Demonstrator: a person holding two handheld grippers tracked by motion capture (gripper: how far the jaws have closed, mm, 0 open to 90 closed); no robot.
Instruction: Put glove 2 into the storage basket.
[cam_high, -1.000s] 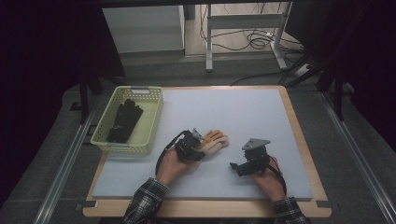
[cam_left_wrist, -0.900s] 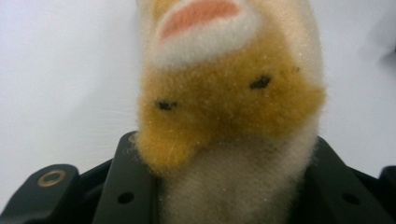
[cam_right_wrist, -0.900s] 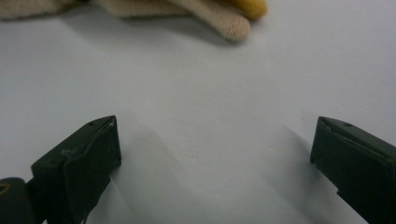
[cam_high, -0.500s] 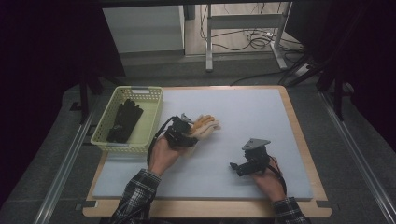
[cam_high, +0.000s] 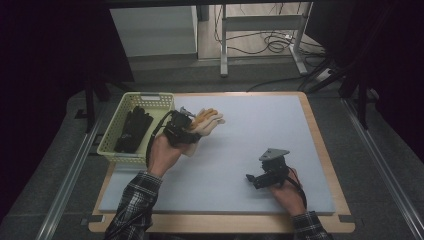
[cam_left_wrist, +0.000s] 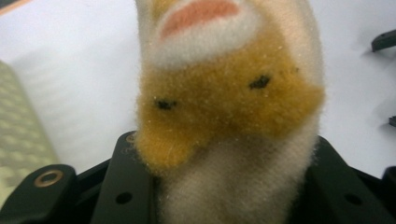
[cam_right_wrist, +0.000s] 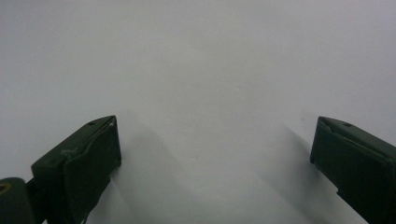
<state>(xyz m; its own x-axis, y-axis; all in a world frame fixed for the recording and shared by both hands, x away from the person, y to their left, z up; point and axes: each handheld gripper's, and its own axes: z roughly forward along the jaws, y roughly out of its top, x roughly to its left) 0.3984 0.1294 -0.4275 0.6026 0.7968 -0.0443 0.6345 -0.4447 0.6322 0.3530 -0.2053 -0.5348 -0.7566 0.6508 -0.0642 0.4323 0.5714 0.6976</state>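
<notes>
The left tongs (cam_high: 192, 125) are clamped on a plush toy (cam_high: 206, 121), cream and orange-brown with two small dark eyes and a pink patch. In the high view the toy is up off the worktop (cam_high: 250, 150), just beside the right-hand wall of the pale yellow-green basket (cam_high: 112, 147) and not over it. Its long axis runs roughly level, from the tongs out toward the right and slightly away from the person, so the free end points at the middle of the worktop. In the left gripper view the toy (cam_left_wrist: 224, 107) rises from between the two black jaws, its pale lower part squeezed between them and its orange face turned to the camera, the pink patch at the top. The basket's mesh wall (cam_left_wrist: 21, 135) shows at that view's left edge.

Inside the basket lies a black item (cam_high: 132, 129), long axis running front to back; what it is cannot be told.

The right tongs (cam_high: 252, 179) rest low on the worktop near the person's right front, well apart from the toy, pointing left. In the right gripper view they (cam_right_wrist: 212, 154) stand wide apart with only bare grey surface between them.
</notes>
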